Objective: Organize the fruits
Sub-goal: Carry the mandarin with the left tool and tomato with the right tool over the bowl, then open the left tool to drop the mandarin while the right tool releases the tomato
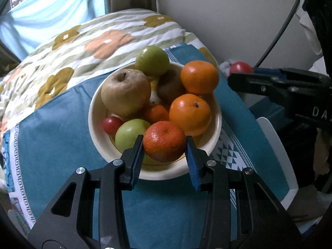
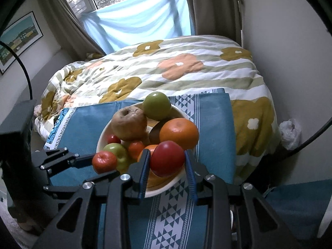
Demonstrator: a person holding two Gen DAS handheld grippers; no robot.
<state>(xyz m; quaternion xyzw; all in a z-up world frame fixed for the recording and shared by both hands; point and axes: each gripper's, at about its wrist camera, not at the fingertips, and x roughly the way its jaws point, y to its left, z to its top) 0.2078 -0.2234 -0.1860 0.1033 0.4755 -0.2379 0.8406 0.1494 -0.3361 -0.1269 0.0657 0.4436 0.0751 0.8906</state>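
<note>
The dark-orange mandarin (image 1: pixel 165 141) is clamped between the blue pads of the left gripper (image 1: pixel 165 145), over the near rim of the cream bowl (image 1: pixel 92 112). The red apple (image 2: pixel 167 158) is clamped in the right gripper (image 2: pixel 167 159), also above the bowl's near rim. The bowl holds 2 green apples, 1 brown apple (image 1: pixel 126 92) and 2 oranges, and sits on a blue cloth (image 1: pixel 56 128) at the near edge of the floral duvet (image 2: pixel 186 70).

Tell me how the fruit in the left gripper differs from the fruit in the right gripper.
The left gripper clamps a red-orange mandarin with dimpled skin; the right gripper clamps a smooth, glossy red apple. The mandarin has a dark stem spot on top; the apple shows none. Both are round and held over the cream bowl.
</note>
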